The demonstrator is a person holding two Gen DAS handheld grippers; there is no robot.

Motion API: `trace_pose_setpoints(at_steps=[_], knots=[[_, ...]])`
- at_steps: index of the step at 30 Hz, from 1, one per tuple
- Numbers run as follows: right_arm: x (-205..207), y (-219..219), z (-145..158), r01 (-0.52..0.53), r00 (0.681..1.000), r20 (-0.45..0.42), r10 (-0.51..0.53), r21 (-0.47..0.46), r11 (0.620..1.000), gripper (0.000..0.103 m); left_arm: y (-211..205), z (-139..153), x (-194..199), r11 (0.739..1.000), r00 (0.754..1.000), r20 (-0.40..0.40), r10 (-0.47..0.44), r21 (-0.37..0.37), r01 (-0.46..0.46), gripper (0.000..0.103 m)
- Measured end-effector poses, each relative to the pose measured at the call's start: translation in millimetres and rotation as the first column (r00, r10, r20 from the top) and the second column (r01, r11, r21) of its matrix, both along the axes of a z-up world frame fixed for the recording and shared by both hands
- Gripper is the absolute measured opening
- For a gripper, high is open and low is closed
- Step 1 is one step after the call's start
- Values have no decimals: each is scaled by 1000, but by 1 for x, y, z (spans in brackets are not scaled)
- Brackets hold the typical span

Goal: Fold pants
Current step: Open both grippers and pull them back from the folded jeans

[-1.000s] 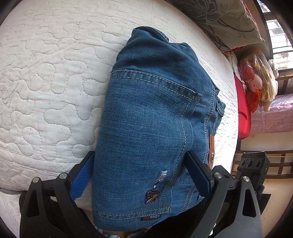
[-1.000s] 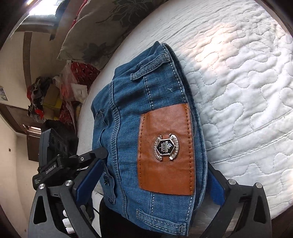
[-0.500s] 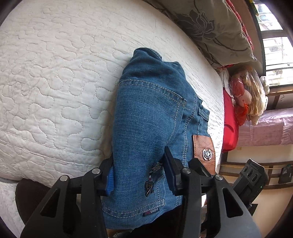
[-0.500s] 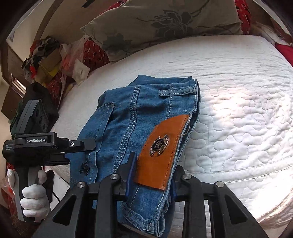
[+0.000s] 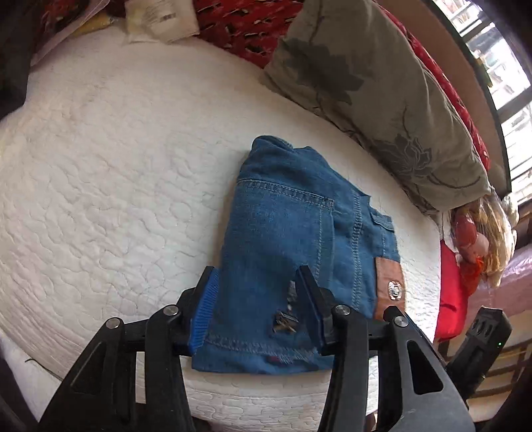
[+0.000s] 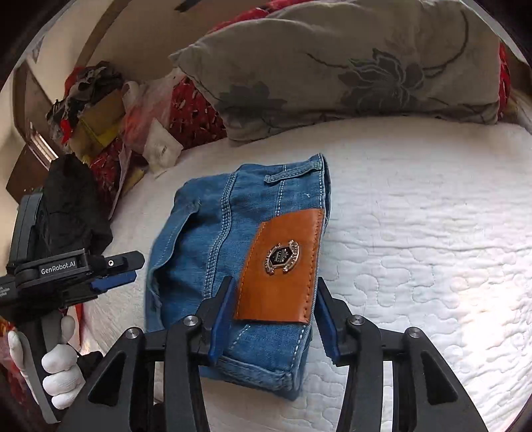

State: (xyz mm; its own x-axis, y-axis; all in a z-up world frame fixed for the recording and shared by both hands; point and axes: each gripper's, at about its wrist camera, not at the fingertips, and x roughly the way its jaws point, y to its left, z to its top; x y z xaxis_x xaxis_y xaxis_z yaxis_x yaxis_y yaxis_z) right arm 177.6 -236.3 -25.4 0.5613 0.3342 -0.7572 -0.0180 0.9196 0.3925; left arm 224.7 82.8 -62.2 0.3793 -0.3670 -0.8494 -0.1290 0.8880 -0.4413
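The blue jeans (image 5: 299,239) lie folded into a compact block on the white quilted bed (image 5: 116,186). A brown leather patch (image 6: 282,262) with a metal badge faces up near the waistband. My left gripper (image 5: 256,285) is open, its jaws apart above the near edge of the jeans beside a small metal emblem (image 5: 284,322). My right gripper (image 6: 271,295) is open, its jaws apart on either side of the leather patch. The left gripper also shows in the right wrist view (image 6: 113,269), held by a white-gloved hand left of the jeans.
A grey floral pillow (image 6: 349,66) and red patterned bedding (image 5: 249,23) lie along the bed's far side. Bags and clutter (image 6: 99,109) are piled past the bed's corner. A doll (image 5: 475,246) and red cloth sit off the right edge.
Both grippers have opened wider than half a second ago and drawn back and up from the jeans. The folded jeans stay flat on the bed.
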Motion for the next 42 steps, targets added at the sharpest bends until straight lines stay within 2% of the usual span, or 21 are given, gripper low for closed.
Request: trace_pose_setpoints(at_steps=[1, 3, 6, 7, 9, 11, 14, 17, 21, 24, 27, 31, 33, 36, 42], knots=[[-4, -5, -3, 22, 1000, 1, -22, 21, 1000, 48, 11, -5, -6, 1000, 1000, 2, 27, -7, -27, 47], [-15, -14, -5, 48, 999, 17, -48, 33, 998, 48, 24, -12, -19, 998, 998, 5, 60, 26, -60, 47], [-32, -23, -2, 80, 997, 13, -80, 47, 996, 49, 27, -21, -39, 997, 997, -9, 80, 20, -80, 47], [-40, -22, 0, 77, 997, 18, -77, 38, 996, 52, 22, -22, -46, 996, 997, -6, 76, 46, -76, 47], [-55, -14, 2, 76, 997, 26, -75, -23, 997, 72, 8, -21, -61, 989, 998, 27, 58, 133, -61, 47], [-71, -4, 2, 77, 997, 30, -74, -85, 993, 80, -13, -19, -72, 973, 998, 60, 32, 225, -45, 47], [-99, 8, 0, 71, 997, 54, -63, -180, 981, 80, -37, -19, -90, 951, 995, 97, 1, 307, -31, 47], [-122, 14, 4, 79, 995, 77, -64, -214, 974, 83, -53, -15, -106, 934, 991, 132, -15, 357, -33, 47], [-146, 13, 16, 100, 990, 123, -72, -243, 965, 89, -63, -4, -125, 940, 986, 162, -50, 342, -9, 47], [-160, 10, 25, 124, 982, 167, -83, -258, 958, 95, -69, 6, -140, 930, 977, 201, -64, 368, -15, 47], [-173, 5, 31, 147, 973, 210, -98, -235, 961, 102, -73, 14, -149, 923, 974, 209, -91, 385, 4, 48], [-184, 1, 40, 159, 963, 244, -110, -191, 969, 102, -74, 23, -155, 922, 973, 208, -97, 387, 10, 49], [-189, 2, 45, 153, 959, 263, -104, -171, 973, 103, -75, 28, -160, 919, 973, 207, -104, 394, 14, 63], [-192, 4, 50, 129, 953, 292, -76, -167, 977, 103, -77, 38, -168, 919, 961, 249, -123, 394, 16, 74], [-195, 11, 57, 129, 946, 317, -63, -192, 973, 103, -79, 48, -168, 915, 951, 260, -168, 399, 52, 78]])
